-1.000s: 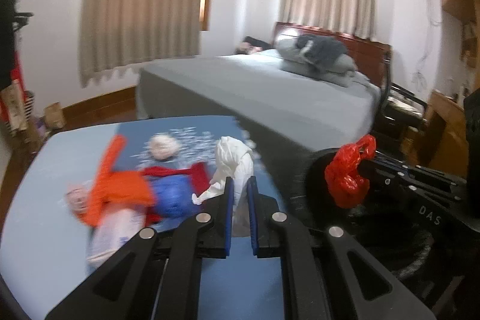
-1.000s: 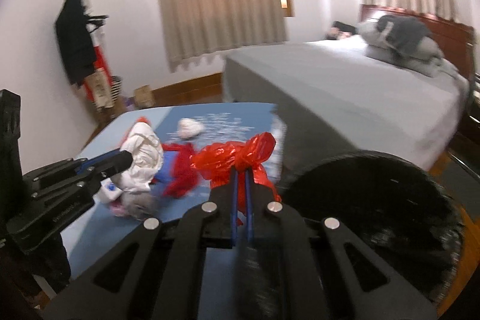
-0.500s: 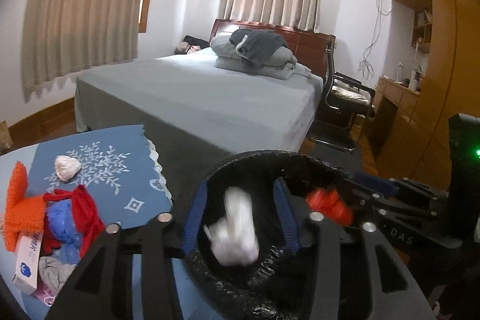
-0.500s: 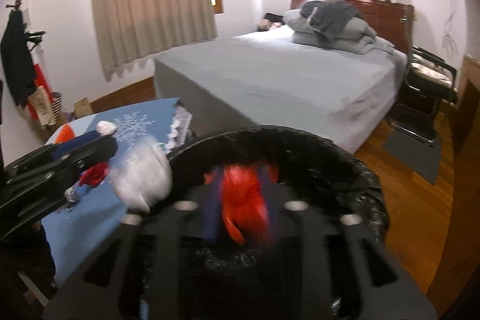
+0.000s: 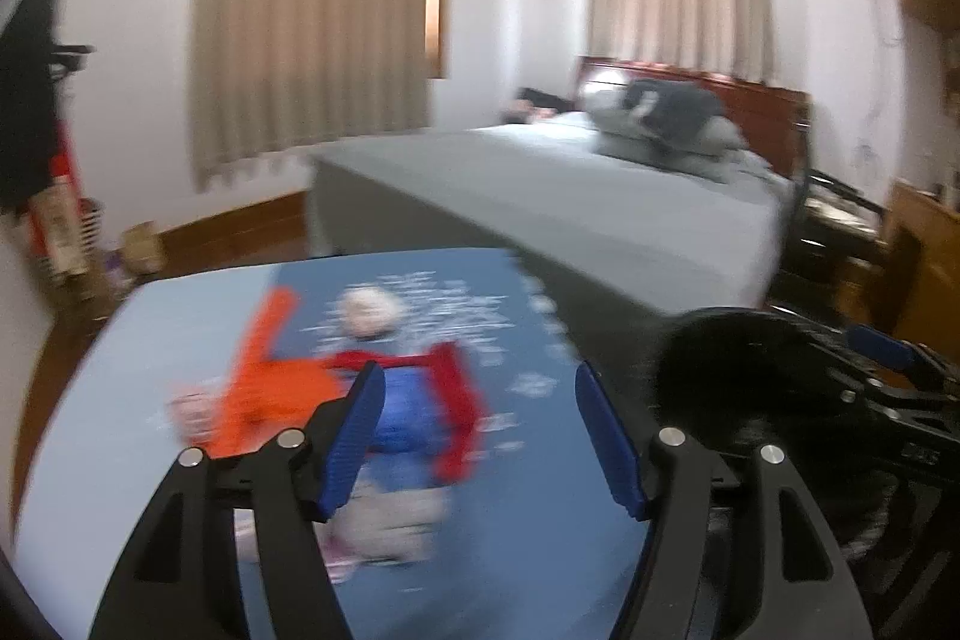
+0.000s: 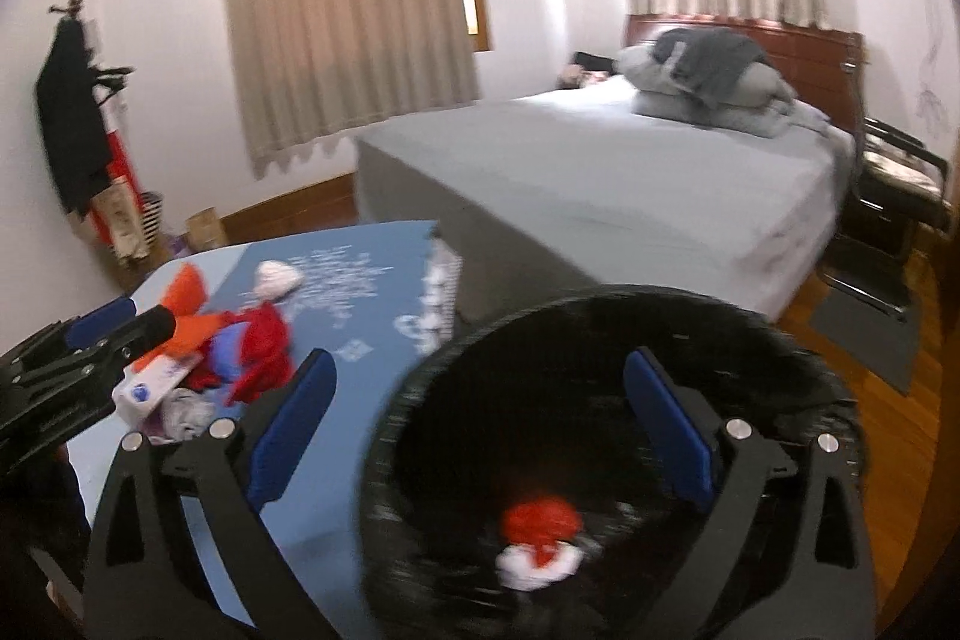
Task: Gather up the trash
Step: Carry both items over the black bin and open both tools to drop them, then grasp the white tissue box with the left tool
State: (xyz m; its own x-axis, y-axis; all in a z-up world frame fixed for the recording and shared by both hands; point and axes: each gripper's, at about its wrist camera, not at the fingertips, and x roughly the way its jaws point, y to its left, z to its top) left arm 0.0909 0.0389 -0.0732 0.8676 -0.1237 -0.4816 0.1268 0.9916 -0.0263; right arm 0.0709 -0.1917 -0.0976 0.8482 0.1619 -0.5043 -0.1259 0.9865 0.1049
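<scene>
A black-lined trash bin (image 6: 420, 400) stands right of the blue table (image 5: 540, 550). A red bag (image 6: 540, 517) and a white wad (image 6: 534, 562) lie inside it. My right gripper (image 6: 474, 424) is open and empty over the bin. My left gripper (image 5: 480, 433) is open and empty above the table's trash pile: an orange piece (image 5: 270, 382), a red piece (image 5: 453, 400), a blue bag (image 5: 402, 418) and a white paper ball (image 5: 366, 313). The bin also shows in the left wrist view (image 5: 750, 370). The pile also shows in the right wrist view (image 6: 252, 346).
A grey bed (image 5: 570, 202) stands behind the table and bin. A chair (image 6: 894, 184) and wood furniture (image 5: 924, 244) are at the right. A coat rack (image 6: 78, 100) stands at the left wall. A small white box (image 6: 150, 382) lies in the pile.
Both grippers opened and dropped the white wad and red bag into the bin. My left gripper swung back left over the table's pile. The right gripper stays over the bin.
</scene>
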